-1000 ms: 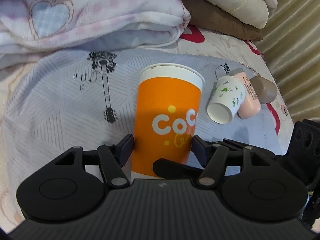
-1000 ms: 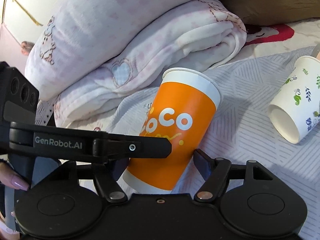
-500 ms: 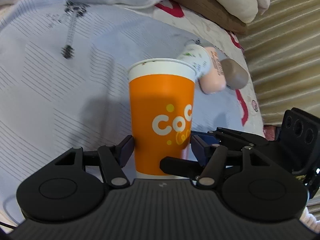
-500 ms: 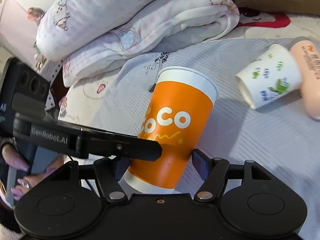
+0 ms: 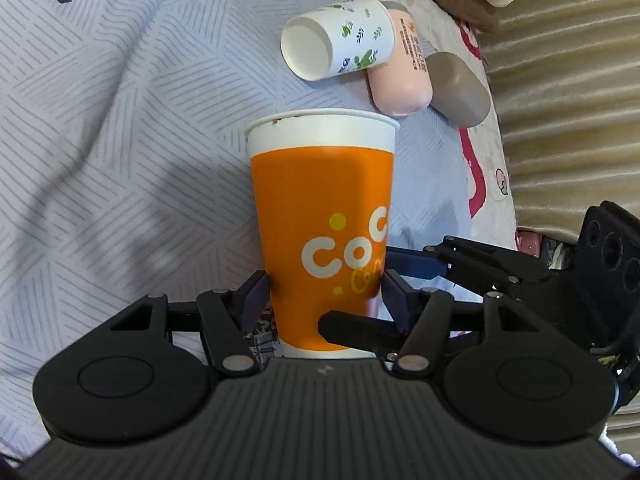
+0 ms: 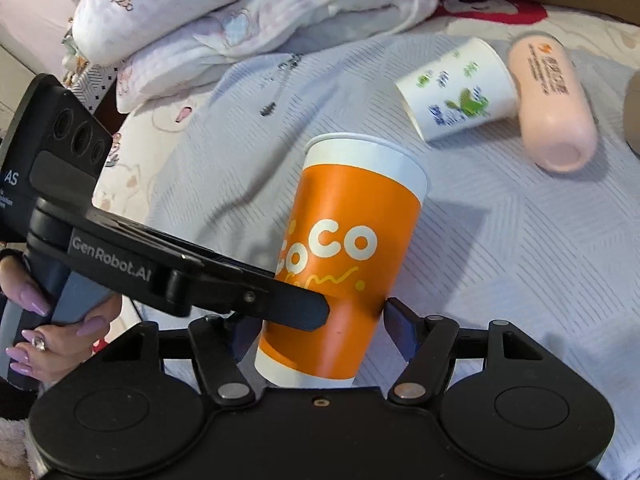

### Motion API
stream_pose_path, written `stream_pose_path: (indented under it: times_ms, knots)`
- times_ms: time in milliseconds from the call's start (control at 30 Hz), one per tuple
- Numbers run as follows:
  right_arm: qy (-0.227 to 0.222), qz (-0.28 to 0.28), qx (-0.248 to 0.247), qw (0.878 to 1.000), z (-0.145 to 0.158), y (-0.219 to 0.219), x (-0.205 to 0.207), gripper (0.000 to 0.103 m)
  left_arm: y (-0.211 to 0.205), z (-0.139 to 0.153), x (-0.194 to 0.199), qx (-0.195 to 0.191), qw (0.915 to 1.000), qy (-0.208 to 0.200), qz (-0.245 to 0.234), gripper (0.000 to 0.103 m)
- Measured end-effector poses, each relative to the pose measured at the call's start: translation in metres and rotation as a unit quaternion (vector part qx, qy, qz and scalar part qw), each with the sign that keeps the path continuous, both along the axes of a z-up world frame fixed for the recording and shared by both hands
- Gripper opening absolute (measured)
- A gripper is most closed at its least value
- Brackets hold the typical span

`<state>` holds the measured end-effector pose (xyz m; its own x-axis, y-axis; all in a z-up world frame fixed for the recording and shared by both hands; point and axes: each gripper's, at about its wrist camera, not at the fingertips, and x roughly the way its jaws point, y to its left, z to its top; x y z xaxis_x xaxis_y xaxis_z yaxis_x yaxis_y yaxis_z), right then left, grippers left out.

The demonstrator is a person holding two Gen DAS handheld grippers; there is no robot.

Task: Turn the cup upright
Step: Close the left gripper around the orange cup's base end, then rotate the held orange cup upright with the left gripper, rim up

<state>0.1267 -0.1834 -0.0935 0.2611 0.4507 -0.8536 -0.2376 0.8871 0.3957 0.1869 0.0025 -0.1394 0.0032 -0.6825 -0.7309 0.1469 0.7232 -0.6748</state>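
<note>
An orange paper cup [image 5: 324, 208] with a white rim and "CoCo" lettering sits between the fingers of both grippers, above a grey patterned cloth [image 5: 120, 140]. My left gripper [image 5: 326, 294] is shut on its lower part. My right gripper [image 6: 320, 320] is shut on the same cup [image 6: 352, 248], crossing the left one; its fingers [image 5: 420, 264] show at the right of the left wrist view. The left gripper's finger [image 6: 240, 292] crosses the right wrist view. The cup's mouth points away from both cameras.
A small white cup with leaf prints [image 5: 336, 40] lies on its side on the cloth, also in the right wrist view [image 6: 456, 92]. A pink bottle [image 5: 404, 72] and a grey-brown case [image 5: 456, 88] lie beside it. Folded blankets [image 6: 240, 20] are at the back.
Both grippers have turned with the orange cup held between them; the view tilted down toward the cloth and the blankets slid out of the left wrist view. The grip is unchanged.
</note>
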Motion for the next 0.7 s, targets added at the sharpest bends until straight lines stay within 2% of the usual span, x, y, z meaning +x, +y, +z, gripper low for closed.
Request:
stream_pose_path:
  times_ms: [167, 267, 333, 400, 433, 533, 633, 700]
  knots:
    - [-0.002, 0.002, 0.012, 1.000, -0.004, -0.008, 0.003, 0.073, -0.003, 0.006, -0.003, 0.011, 0.9993, -0.034, 0.011, 0.060]
    - [-0.002, 0.009, 0.015, 1.000, -0.007, -0.011, 0.006, 0.074, 0.000, 0.011, -0.003, 0.020, 0.9969, -0.064, 0.040, 0.063]
    - [-0.002, 0.010, 0.019, 1.000, -0.010, -0.012, 0.009, 0.080, 0.000, 0.014, 0.000, 0.025, 0.9951, -0.086, 0.044, 0.063]
    - [-0.003, 0.000, 0.029, 1.000, -0.013, -0.014, 0.012, 0.090, 0.003, 0.013, 0.002, 0.021, 0.9942, -0.092, 0.052, 0.064]
    - [-0.006, -0.007, 0.028, 1.000, -0.014, -0.015, 0.014, 0.091, 0.003, 0.013, 0.003, 0.018, 0.9941, -0.093, 0.054, 0.064]
    - [-0.014, -0.009, 0.015, 1.000, -0.015, -0.014, 0.021, 0.091, 0.006, 0.012, 0.005, 0.005, 0.9941, -0.092, 0.056, 0.066]
    - [-0.018, -0.001, 0.029, 0.999, -0.014, -0.016, 0.027, 0.091, 0.008, 0.013, 0.006, 0.001, 0.9929, -0.101, 0.062, 0.067]
    - [-0.025, 0.007, 0.037, 0.999, -0.011, -0.016, 0.029, 0.091, 0.012, 0.017, 0.007, -0.002, 0.9890, -0.120, 0.087, 0.067]
